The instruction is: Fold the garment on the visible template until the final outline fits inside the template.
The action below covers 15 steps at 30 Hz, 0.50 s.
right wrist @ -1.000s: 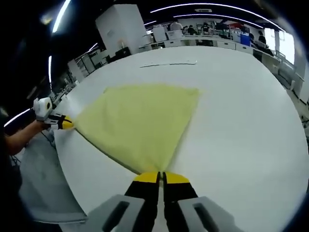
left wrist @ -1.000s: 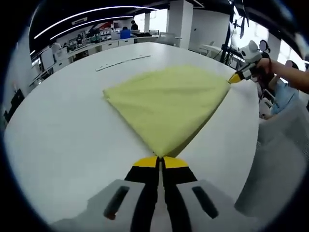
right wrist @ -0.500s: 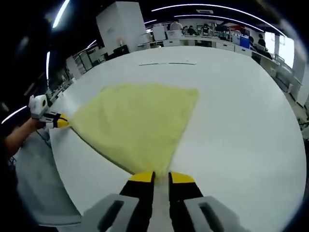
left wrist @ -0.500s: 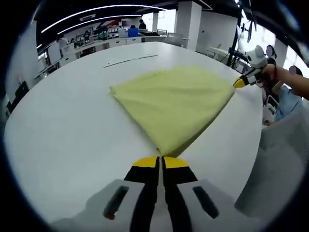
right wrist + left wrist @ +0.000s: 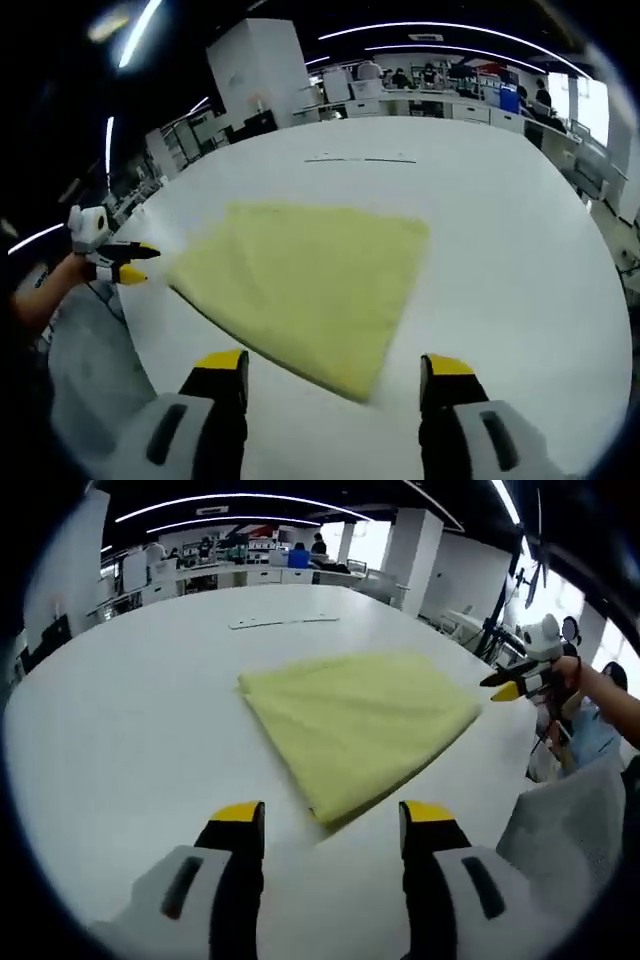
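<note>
A folded yellow garment [image 5: 355, 720] lies flat on the white table [image 5: 130, 710]; its near corner points at my left gripper [image 5: 330, 815], which is open and pulled back from it. In the left gripper view the right gripper [image 5: 520, 685] shows at the far corner, off the cloth. In the right gripper view the same garment [image 5: 305, 290] lies ahead of my right gripper [image 5: 335, 365], open with nothing between its jaws. The left gripper [image 5: 120, 265] shows at the left, just off the cloth's corner. A thin grey line [image 5: 283, 622], [image 5: 362, 159] lies on the table beyond the garment.
A grey cloth [image 5: 560, 830] hangs off the table edge beside the person, whose hand [image 5: 590, 685] and forearm [image 5: 35, 290] show. Benches, a white pillar [image 5: 255, 65] and people stand far behind the table.
Both grippers have opened and let go of the garment's corners, then drawn back. The garment has settled flat on the table.
</note>
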Each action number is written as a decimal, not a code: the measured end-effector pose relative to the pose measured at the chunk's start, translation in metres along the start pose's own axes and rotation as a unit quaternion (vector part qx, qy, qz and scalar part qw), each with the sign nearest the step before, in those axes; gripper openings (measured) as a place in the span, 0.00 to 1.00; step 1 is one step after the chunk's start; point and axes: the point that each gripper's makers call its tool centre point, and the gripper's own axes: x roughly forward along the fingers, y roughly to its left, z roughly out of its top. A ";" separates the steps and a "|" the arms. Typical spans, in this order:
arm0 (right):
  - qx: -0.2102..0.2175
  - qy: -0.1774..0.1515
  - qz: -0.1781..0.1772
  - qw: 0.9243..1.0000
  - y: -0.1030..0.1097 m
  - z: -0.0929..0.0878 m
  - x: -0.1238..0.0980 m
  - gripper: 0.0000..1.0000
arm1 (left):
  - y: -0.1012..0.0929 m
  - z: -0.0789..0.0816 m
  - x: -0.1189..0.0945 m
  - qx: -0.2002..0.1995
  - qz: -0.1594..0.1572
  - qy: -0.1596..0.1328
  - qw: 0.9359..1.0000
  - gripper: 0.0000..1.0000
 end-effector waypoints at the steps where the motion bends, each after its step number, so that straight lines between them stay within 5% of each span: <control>1: -0.005 -0.003 0.002 1.000 0.005 0.004 -0.003 0.75 | -0.003 0.003 -0.003 0.002 0.001 -0.003 1.000 0.59; 15: -0.044 -0.032 0.006 0.999 0.045 0.024 -0.045 0.97 | -0.024 0.037 -0.035 -0.022 0.005 -0.044 0.999 0.78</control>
